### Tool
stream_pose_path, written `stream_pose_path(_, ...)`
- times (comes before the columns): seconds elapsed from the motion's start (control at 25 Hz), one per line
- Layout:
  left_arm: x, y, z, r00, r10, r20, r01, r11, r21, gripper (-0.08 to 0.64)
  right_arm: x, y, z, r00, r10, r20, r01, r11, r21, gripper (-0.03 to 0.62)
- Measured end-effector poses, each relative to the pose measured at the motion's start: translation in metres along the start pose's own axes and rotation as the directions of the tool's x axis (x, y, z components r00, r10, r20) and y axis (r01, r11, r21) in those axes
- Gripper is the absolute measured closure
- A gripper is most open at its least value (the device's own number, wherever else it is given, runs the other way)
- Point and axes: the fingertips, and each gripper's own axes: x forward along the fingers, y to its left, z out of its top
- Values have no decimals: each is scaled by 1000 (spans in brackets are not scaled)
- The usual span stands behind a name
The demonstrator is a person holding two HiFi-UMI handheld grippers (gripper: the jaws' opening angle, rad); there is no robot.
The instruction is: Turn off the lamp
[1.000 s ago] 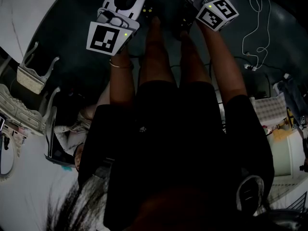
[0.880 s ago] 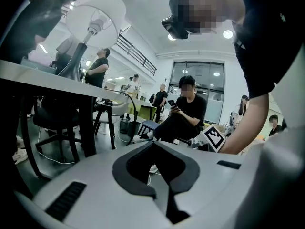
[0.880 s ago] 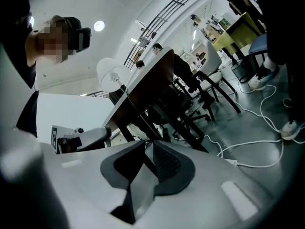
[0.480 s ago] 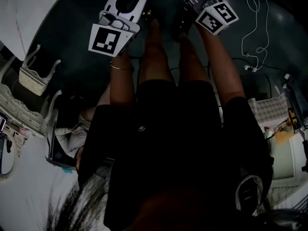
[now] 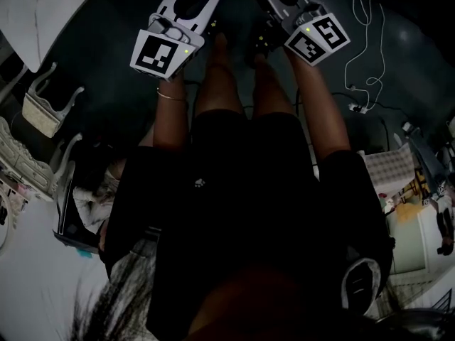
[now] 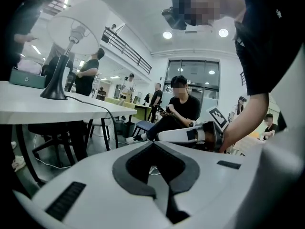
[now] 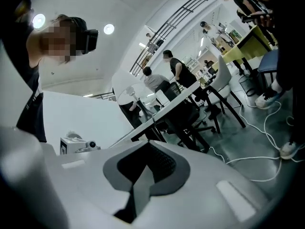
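Standing on a white table (image 6: pixel 33 108), the lamp (image 6: pixel 55 78) is sitting well apart, up-left of the left gripper (image 6: pixel 153 144). It and the right gripper (image 7: pixel 147 143) are pinching shut, empty.

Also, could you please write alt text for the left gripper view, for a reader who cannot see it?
The white left hand-held gripper fills the foreground, its grey-padded jaws together and empty. Behind, at the left, a desk lamp with a white shade and dark cone base stands on a white table.

Office hall, white tables (image 6: pixel 47 109), chairs (image 7: pixel 191 117), mezzanine railing (image 6: pixel 126 46)
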Motion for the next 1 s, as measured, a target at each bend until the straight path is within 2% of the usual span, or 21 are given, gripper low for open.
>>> stream_pose_path(0.2,-4,-12,26,999,0,46,1,1000,-5,554,-3,34,22,999,45,18,-45,999,-26,591)
stream_pose_path(0.44,-9,-34,58,997,-62,54,61,998,25,554,-10,69,46,996,75,40,-72,996,-50,591)
stream_pose_path(0.68,-14,-47,84,991,-112,79,112,994,13,554,-16,88,62,994,93,54,-89,994,-62,591)
stream_pose_path(1.0,-29,-56,99,994,-81,70,84,996,-40,554,-26,119,73,987,149,58,-146,988,-47,591)
